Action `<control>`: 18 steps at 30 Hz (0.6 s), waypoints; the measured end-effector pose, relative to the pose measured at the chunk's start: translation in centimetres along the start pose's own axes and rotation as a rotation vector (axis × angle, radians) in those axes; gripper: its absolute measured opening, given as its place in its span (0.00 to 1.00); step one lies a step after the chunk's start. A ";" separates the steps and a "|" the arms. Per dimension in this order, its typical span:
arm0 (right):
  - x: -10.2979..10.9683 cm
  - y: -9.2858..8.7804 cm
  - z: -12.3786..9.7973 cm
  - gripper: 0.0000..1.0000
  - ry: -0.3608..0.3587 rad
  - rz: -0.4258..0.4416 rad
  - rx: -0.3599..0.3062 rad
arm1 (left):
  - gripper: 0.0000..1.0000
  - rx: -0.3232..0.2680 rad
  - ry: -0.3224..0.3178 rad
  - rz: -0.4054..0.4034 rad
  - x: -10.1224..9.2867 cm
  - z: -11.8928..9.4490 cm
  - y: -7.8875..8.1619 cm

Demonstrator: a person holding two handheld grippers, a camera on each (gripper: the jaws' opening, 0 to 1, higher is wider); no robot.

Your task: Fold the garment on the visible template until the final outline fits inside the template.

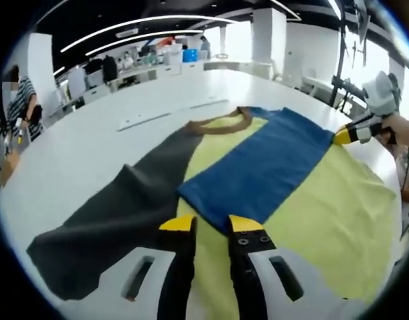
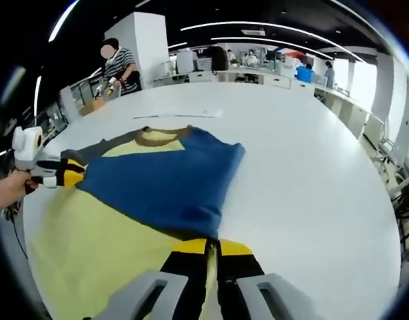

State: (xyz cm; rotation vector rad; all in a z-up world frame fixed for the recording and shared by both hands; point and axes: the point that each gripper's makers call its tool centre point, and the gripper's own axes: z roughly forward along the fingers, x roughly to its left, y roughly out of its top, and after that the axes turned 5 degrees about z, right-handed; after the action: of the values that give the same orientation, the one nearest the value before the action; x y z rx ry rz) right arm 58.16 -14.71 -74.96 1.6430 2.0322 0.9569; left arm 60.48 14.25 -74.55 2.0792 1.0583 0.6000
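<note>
The garment lies flat on the white table point(image 1: 91, 140): a yellow body point(image 1: 324, 213), a brown collar point(image 1: 221, 125), a dark grey part point(image 1: 118, 220) spread to the left, and a blue part point(image 1: 264, 163) folded over the yellow. My left gripper point(image 1: 211, 225) stands open at the near corner of the blue fold, yellow cloth showing between its jaws. My right gripper point(image 1: 344, 135) sits at the fold's far corner. In the right gripper view my right gripper point(image 2: 212, 248) is shut on the blue fold's point(image 2: 164, 187) near edge, and the left gripper point(image 2: 66, 177) is at its other corner.
Thin pale strips point(image 1: 168, 115) lie on the table beyond the collar. A person in a striped shirt point(image 2: 121, 67) stands at the far table edge. Desks, pillars and other people fill the background. Bare table point(image 2: 311, 173) stretches right of the garment.
</note>
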 end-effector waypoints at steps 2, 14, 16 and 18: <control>0.4 0.4 -0.3 0.09 0.027 0.011 -0.019 | 0.18 -0.004 0.001 -0.005 0.4 -0.4 -0.1; 4.3 2.9 -2.0 0.66 0.166 -0.031 -0.120 | 0.49 -0.076 0.017 -0.024 3.1 -3.2 0.4; 5.2 3.3 -2.4 0.76 0.204 -0.031 -0.138 | 0.57 -0.088 0.024 -0.035 3.5 -3.7 0.4; 5.9 3.7 -2.9 0.84 0.235 -0.035 -0.152 | 0.65 -0.095 0.031 -0.044 3.9 -4.1 0.4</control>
State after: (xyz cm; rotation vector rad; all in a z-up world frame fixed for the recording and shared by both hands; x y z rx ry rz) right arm 57.36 -9.51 -69.56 1.4693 2.0681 1.3108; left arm 60.14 18.91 -71.34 1.9655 1.0689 0.6498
